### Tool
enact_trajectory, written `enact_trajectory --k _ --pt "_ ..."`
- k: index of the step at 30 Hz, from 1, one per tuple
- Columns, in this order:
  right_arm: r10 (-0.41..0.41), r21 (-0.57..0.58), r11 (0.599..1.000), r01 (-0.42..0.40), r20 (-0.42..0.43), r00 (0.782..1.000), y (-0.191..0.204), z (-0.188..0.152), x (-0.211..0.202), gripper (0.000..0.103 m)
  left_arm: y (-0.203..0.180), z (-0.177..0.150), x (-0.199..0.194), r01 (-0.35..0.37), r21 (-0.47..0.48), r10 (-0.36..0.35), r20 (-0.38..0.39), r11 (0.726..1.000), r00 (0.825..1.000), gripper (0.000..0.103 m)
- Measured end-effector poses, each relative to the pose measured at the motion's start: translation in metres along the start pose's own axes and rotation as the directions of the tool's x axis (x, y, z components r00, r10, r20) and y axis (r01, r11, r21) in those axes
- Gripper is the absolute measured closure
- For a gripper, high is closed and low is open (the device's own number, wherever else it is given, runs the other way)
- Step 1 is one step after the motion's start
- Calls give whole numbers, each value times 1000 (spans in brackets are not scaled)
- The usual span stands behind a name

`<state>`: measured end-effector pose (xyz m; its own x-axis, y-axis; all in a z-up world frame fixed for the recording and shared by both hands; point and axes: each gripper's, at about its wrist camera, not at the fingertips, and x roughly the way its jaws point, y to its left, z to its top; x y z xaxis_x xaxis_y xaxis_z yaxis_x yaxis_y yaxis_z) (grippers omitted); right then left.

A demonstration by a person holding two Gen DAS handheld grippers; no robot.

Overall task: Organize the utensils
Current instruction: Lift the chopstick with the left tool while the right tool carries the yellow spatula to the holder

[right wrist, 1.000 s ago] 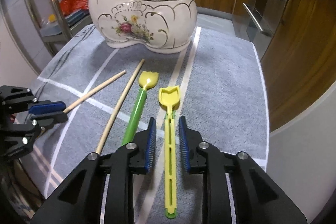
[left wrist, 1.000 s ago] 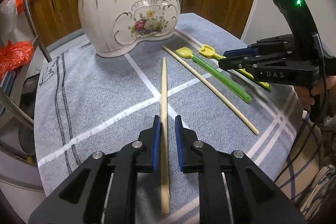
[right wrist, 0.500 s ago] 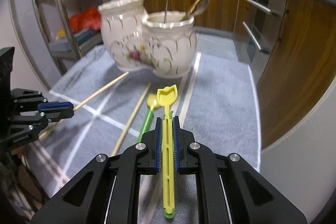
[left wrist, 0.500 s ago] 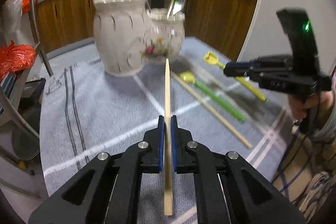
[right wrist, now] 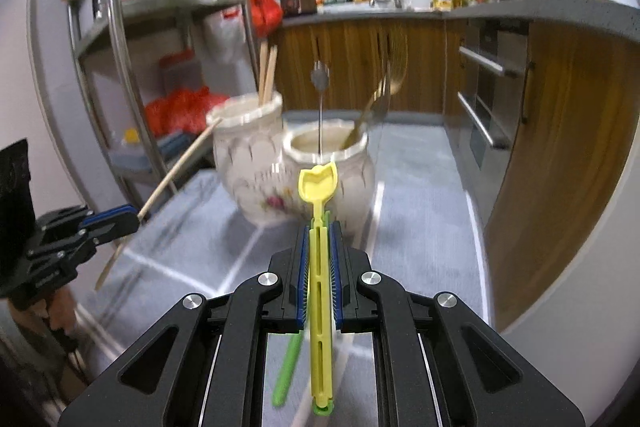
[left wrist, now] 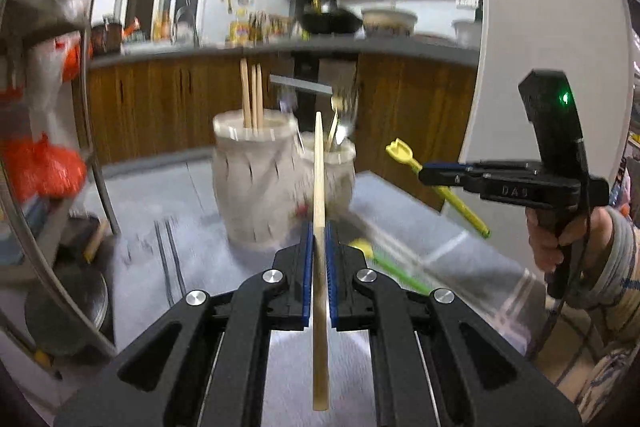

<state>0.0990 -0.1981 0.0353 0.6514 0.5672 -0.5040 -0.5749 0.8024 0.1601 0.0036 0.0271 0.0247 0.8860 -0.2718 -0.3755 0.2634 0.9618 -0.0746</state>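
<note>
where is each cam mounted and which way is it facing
Left wrist: sits on the left claw, looks along its held chopstick toward the ceramic holder; the right claw and a hand show at right.
Right wrist: sits on the right claw, looks along its yellow scoop at the holder; the left claw shows at left.
Shared: holder, both claws, chopstick, scoop, grey cloth.

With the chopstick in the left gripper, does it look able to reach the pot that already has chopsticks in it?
Probably yes. The left gripper is shut on the chopstick, lifted, and nothing shows between it and the chopstick pot, whose mouth looks mostly open.
</note>
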Motion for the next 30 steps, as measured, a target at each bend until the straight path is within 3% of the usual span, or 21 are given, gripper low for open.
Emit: enact_trajectory --k 8,15,20,25,30 --pt "46 71 996 -58 154 987 -11 45 7 92 18 57 12 -19 -37 24 141 999 990 97" --pt "84 129 985 -117 239 967 -23 78 33 92 53 96 48 34 -190 8 219 981 976 97" --pt "115 177 970 -169 282 952 -33 92 60 92 72 105 79 65 -279 8 254 958 967 97" --pt "104 206 964 -168 291 951 -37 96 90 92 88 101 107 42 -378 63 262 925 963 97" --pt "74 233 962 -145 289 955 -41 93 108 92 88 96 126 -8 -377 109 248 926 963 97"
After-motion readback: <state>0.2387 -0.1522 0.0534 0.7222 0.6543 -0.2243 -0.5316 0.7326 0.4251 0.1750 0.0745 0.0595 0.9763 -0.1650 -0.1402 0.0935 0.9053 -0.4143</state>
